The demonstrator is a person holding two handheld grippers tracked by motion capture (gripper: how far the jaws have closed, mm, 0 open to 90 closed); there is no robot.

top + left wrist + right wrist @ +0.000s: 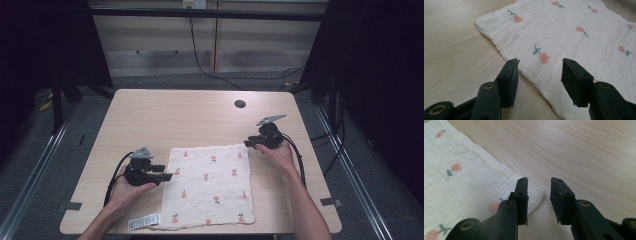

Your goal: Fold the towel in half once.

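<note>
Cloth (210,186) lies flat on the desk (170,115), lower centre of the high view, its near edge close to the desk's front edge. Outline roughly square. In the left gripper view the left edge shows several stacked layers, so I judge it already folded at least once. White label (144,221) sticks out at the lower-left corner.

Left gripper (161,172): at the cloth's left edge, mid-height in the high view. Fingers (509,80) stand apart, nothing between the pads; in its own view the cloth edge runs diagonally beneath and between them, not pinched.

Right gripper (251,143): at the cloth's upper-right corner in the high view. Fingers (560,197) parted by a narrower gap, empty; in the right gripper view the corner (537,195) lies just under and beside the left finger, not gripped.

Status, as a judgement: neither gripper holds the cloth, so a fold appears laid down and released, or a fresh grasp is about to begin; cannot tell which. Surface is smooth, edges fairly straight, no bunching visible.

Left to do, if more folding is wanted: pinch an edge or corners and carry them across. The stacked left edge may make it hard to catch all layers at once.
</note>
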